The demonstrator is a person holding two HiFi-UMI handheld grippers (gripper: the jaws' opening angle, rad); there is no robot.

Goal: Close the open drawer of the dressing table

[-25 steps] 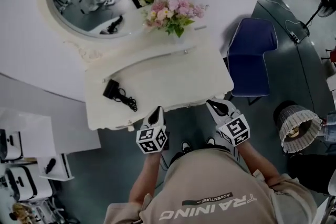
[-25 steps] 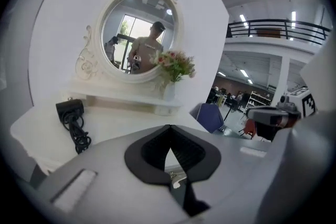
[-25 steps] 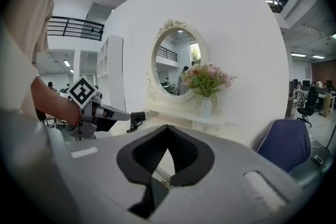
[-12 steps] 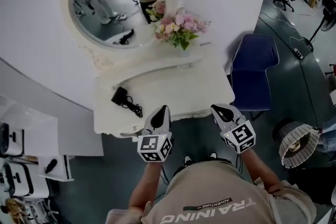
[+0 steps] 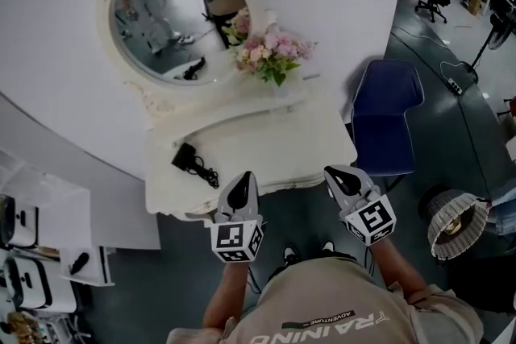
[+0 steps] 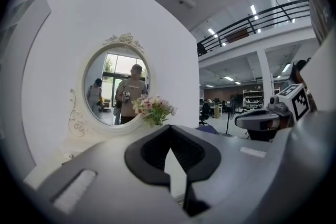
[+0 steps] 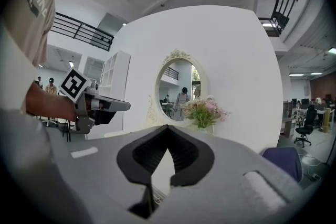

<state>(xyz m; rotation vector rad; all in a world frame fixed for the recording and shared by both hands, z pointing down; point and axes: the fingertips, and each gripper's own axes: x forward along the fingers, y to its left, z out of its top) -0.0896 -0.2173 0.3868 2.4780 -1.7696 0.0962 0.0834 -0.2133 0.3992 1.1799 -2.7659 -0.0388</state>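
head view: left claw [image 5: 242, 180] and right claw [image 5: 335, 173] both pressed together, empty, right at the dressing table worktop [image 5: 266, 142] front edge, blue chair [image 5: 387, 110] just beside.

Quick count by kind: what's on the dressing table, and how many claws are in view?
Mirror: 1
Flowers: 1
Black corded device: 1
Claws: 2, the left claw and the right claw, both shut and empty
Total: 5
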